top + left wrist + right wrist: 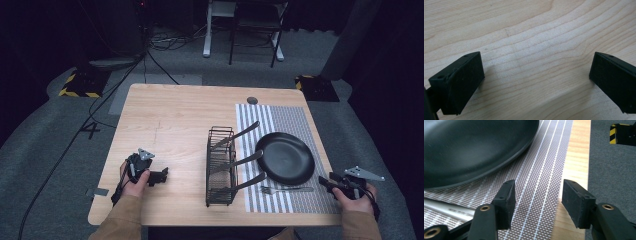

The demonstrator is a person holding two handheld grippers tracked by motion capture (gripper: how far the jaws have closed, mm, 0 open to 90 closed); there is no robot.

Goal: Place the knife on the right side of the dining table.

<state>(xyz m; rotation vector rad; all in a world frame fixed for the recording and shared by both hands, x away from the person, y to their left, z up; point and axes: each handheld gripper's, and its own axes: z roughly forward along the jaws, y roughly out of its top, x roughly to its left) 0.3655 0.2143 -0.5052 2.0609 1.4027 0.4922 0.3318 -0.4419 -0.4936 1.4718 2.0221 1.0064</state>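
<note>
While right gripper (537, 200) hangs half-open, empty, near fork (287, 189) | swing over its handle (446, 208), close squarely | left gripper (536, 80) wide, idle on tabletop (175, 120)

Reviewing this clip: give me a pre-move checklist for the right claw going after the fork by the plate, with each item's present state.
1. Right claw open with nothing between its jaws: ok.
2. Fork lies flat on the striped placemat, apart from the black plate: ok.
3. Fork handle end points toward the right claw: ok.
4. Left claw open over bare table, away from the work: ok.
5. Wire cutlery rack upright, with utensil handles sticking out: ok.
6. Free slot left in the rack: cannot tell.
</note>
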